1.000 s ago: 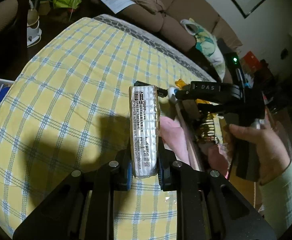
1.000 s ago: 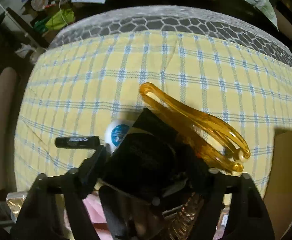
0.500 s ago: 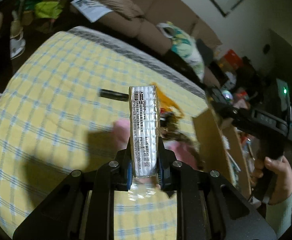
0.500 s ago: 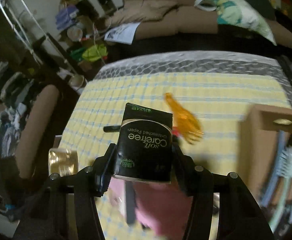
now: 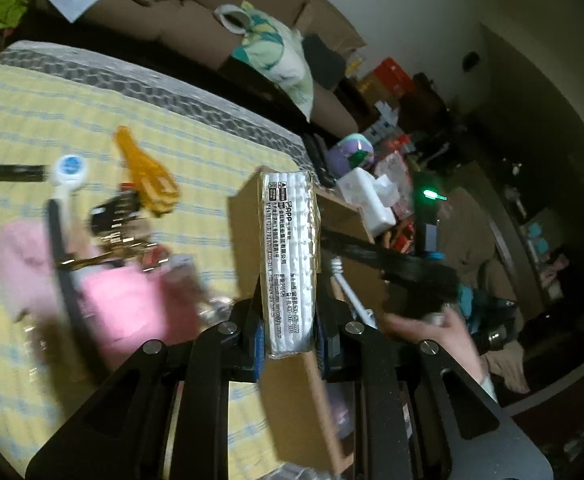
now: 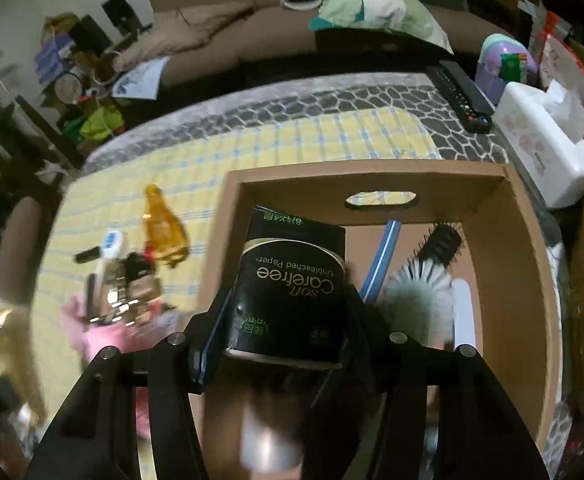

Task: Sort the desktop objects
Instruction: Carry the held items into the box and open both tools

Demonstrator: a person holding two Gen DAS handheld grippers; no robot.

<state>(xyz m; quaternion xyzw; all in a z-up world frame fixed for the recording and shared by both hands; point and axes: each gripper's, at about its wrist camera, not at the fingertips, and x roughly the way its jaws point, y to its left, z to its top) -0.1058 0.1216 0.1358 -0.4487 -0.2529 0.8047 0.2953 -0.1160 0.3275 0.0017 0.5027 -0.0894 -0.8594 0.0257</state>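
My left gripper [image 5: 290,336] is shut on a silver-white tissue pack [image 5: 290,256], held upright in front of the cardboard box [image 5: 248,216]. My right gripper [image 6: 284,320] is shut on a black "Soft Carefree" tissue pack [image 6: 292,280], which hangs over the open cardboard box [image 6: 372,170]. A hairbrush [image 6: 420,280] and a blue-white stick [image 6: 382,252] lie inside the box. In the left wrist view a hand [image 5: 444,328] holds the right gripper's black body over the box.
On the yellow checked cloth [image 6: 332,140] left of the box lie an orange plastic piece [image 6: 162,228], a white thermometer [image 6: 110,244], a black marker [image 6: 86,256] and a pink cloth [image 6: 104,332] with metal clips. A white tissue box [image 6: 544,140] and a remote [image 6: 464,92] sit behind the box.
Both grippers have swung right from the cloth to the cardboard box, each carrying its pack. The right gripper lifted the black pack off the pile; the box now fills its view.
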